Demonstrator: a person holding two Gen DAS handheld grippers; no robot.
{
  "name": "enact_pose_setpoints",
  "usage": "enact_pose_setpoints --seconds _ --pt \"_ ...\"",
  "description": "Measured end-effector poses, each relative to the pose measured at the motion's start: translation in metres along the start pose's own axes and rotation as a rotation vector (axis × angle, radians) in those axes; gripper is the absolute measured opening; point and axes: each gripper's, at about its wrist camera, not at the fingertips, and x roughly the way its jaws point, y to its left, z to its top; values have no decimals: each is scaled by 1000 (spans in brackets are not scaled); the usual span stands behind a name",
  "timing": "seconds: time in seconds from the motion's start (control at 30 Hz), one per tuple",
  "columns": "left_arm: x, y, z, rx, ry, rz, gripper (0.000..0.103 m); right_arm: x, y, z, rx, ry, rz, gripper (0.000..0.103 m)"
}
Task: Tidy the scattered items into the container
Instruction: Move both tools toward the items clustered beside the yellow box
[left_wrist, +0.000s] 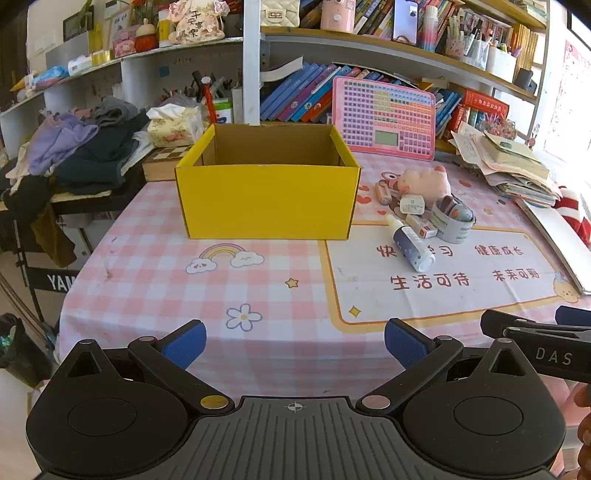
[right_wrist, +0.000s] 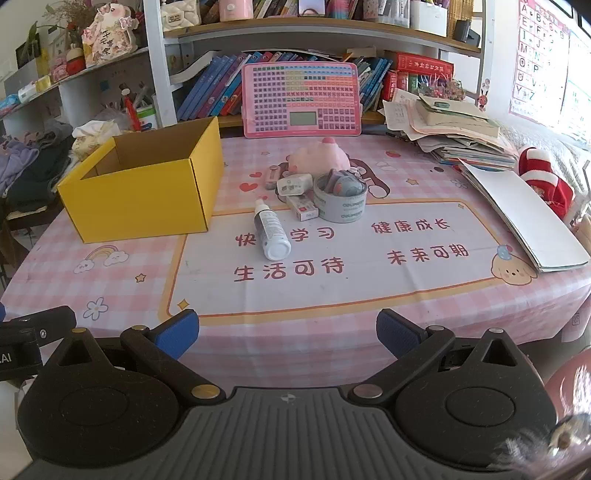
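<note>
Tabletop (left_wrist: 155, 280) under a pink checked cloth, bookshelf (left_wrist: 369, 48) behind it. Left wrist view alone shows the clothes pile (left_wrist: 77, 147) and tissue box (left_wrist: 173, 127) off the tabletop's left end, and meets the yellow box (left_wrist: 267, 199) nearly square on, open top, brown inside, nothing seen in it. Right wrist view alone shows the alphabet poster (right_wrist: 539, 62) on the right wall, and sees the same box (right_wrist: 144, 192) at an angle on the left. Both views catch the pink keyboard toy (right_wrist: 301, 99) leaning on the shelf and the paper stack (right_wrist: 454, 125) at right. Scattered items sit clustered just right of the box: pink plush (right_wrist: 321, 157) at the back, tape roll (right_wrist: 341, 206) with a small grey toy (right_wrist: 347, 184) sitting in its core, spray bottle (right_wrist: 271, 230) lying on its side nearest the viewer, white charger (right_wrist: 293, 184), small white-red carton (right_wrist: 303, 207) touching the tape roll. Left claw (left_wrist: 294, 345) spread wide, nothing between the blue pads, hanging over the near edge, box straight ahead and well apart. Right claw (right_wrist: 287, 338) also spread wide and empty, cluster straight ahead, bottle the closest item, still well apart. Each view catches a bit of the other claw at its side edge.
</note>
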Motion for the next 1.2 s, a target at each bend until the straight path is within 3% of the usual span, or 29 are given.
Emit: enact_pose_setpoints --seconds 0.67,1.2 --pt "8 -18 0 78 12 -10 103 14 -6 3 4 50 51 103" --pt "8 -19 3 45 13 -55 103 7 -11 6 -4 23 71 103"
